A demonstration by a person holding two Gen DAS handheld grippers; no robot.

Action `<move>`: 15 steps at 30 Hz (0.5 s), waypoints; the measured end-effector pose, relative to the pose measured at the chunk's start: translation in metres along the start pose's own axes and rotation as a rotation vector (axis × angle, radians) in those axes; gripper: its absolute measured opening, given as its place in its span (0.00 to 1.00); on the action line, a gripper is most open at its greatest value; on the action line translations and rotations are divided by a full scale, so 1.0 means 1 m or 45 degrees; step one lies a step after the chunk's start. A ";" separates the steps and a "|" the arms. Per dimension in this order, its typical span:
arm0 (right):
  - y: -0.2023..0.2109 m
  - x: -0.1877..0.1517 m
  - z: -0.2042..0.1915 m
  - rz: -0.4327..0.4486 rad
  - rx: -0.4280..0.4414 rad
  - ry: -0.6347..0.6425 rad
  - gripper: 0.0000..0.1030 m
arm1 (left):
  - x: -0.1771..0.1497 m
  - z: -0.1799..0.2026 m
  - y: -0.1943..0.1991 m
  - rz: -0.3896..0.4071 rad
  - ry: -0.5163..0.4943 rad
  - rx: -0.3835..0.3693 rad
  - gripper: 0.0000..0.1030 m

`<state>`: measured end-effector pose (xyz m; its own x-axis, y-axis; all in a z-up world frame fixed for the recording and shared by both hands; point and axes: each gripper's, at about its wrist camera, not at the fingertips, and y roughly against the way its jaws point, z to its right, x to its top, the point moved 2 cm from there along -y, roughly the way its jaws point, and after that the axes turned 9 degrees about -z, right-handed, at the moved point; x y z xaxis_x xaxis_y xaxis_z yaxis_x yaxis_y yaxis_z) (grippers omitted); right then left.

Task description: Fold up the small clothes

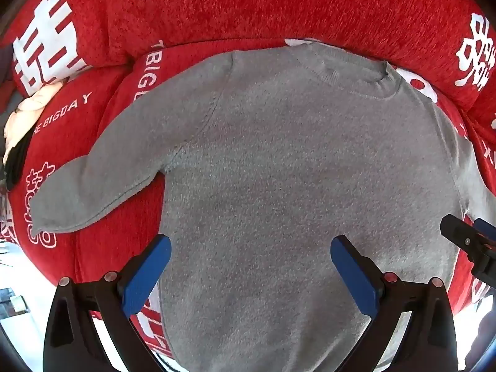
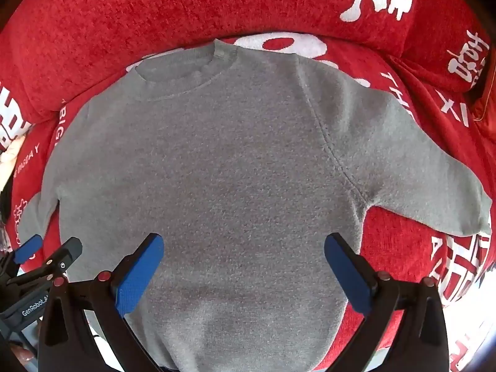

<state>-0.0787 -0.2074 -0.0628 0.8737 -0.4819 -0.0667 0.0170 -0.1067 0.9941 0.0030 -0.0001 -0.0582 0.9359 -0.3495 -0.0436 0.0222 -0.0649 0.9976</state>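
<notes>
The grey sweater (image 1: 294, 170) lies flat, seemingly unfolded, on the red sofa (image 1: 248, 6), with the left gripper (image 1: 251, 266) and right gripper (image 2: 244, 263) both spread wide, empty.

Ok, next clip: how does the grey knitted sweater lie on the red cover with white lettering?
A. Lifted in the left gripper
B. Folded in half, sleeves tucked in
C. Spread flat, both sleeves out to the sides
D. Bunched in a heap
C: the grey knitted sweater lies spread flat on the red cover with white lettering, one sleeve out to the left and the other sleeve out to the right, and both grippers are open and holding nothing.
</notes>
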 end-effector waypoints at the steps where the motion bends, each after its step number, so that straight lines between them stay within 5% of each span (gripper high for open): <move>1: 0.000 0.000 0.000 0.000 0.005 0.000 1.00 | 0.000 0.000 0.000 0.001 -0.001 0.002 1.00; 15: 0.001 0.000 0.003 0.024 -0.027 0.017 1.00 | -0.004 0.002 0.001 0.002 -0.013 0.009 1.00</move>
<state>-0.0796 -0.2099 -0.0622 0.8805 -0.4716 -0.0470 0.0107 -0.0794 0.9968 -0.0014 -0.0011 -0.0574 0.9324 -0.3589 -0.0427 0.0184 -0.0710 0.9973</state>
